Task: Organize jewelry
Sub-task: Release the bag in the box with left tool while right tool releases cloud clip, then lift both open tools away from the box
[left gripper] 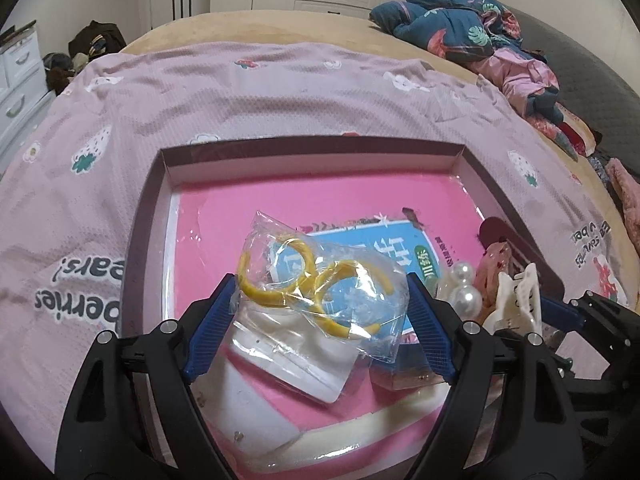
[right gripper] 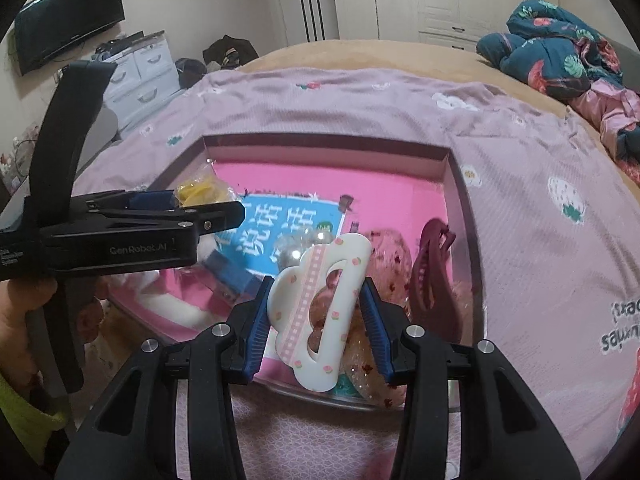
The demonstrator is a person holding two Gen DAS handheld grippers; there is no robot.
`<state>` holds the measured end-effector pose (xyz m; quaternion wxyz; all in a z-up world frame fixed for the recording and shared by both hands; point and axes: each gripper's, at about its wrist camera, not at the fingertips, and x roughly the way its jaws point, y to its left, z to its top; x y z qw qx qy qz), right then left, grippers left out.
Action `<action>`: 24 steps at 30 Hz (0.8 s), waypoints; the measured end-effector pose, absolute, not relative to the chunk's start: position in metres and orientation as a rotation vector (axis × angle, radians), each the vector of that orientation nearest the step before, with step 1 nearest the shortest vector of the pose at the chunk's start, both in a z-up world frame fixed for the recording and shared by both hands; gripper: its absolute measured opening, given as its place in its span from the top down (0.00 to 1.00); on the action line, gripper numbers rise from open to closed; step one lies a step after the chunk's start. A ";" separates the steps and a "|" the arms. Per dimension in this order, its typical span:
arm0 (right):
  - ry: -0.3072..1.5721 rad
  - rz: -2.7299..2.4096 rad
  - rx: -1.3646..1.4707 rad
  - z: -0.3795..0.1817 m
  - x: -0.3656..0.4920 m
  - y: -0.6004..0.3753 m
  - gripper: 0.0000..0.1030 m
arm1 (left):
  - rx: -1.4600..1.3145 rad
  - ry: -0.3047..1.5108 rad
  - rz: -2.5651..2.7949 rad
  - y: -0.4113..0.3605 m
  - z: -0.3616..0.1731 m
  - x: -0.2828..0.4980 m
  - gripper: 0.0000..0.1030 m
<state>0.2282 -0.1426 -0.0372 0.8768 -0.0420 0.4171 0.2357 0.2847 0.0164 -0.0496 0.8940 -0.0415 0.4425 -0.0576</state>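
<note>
A shallow open box [left gripper: 312, 146] with a pink floor lies on the bed. My left gripper [left gripper: 320, 300] is shut on a clear plastic bag of yellow hoops [left gripper: 316, 284] and holds it over the box. My right gripper [right gripper: 316, 312] is shut on a white cloud-shaped hair clip [right gripper: 320, 312] with pink trim, above the box's near right part [right gripper: 452, 168]. The left gripper [right gripper: 160, 208] with the yellow bag [right gripper: 200, 192] shows at the left of the right wrist view. Pearl beads [left gripper: 464, 292], a dark red claw clip [right gripper: 432, 264] and a pink sequined piece [right gripper: 388, 256] lie in the box.
A lilac printed sheet [left gripper: 240, 92] covers the bed around the box. A blue label [left gripper: 360, 248] and a white card [left gripper: 256, 412] lie on the box floor. Crumpled clothes [left gripper: 460, 12] sit at the far right. White drawers [right gripper: 140, 72] and a TV [right gripper: 68, 20] stand at the left.
</note>
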 end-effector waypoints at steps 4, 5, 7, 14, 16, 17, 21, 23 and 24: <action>0.887 0.503 -0.081 -0.041 0.225 -0.142 0.59 | -0.080 0.925 -0.117 0.015 -0.053 0.284 0.28; 0.891 0.509 -0.079 -0.041 0.224 -0.142 0.57 | -0.079 0.925 -0.119 0.015 -0.054 0.284 0.28; 0.888 0.503 -0.080 -0.039 0.221 -0.143 0.50 | -0.073 0.926 -0.117 0.015 -0.054 0.284 0.28; 0.854 0.496 -0.034 -0.022 0.206 -0.155 0.34 | -0.072 0.918 -0.114 0.014 -0.052 0.282 0.24; 0.833 0.490 -0.024 -0.015 0.201 -0.159 0.29 | -0.069 0.915 -0.112 0.014 -0.048 0.280 0.22; 0.814 0.482 -0.020 -0.010 0.197 -0.162 0.25 | -0.071 0.911 -0.111 0.014 -0.046 0.279 0.20; 0.755 0.452 -0.010 0.007 0.187 -0.174 0.16 | -0.072 0.883 -0.109 0.014 -0.034 0.272 0.16; 0.739 0.444 0.003 0.013 0.184 -0.181 0.13 | -0.077 0.868 -0.109 0.015 -0.027 0.269 0.14; 0.733 0.445 0.015 0.016 0.182 -0.186 0.12 | -0.079 0.859 -0.109 0.015 -0.022 0.266 0.14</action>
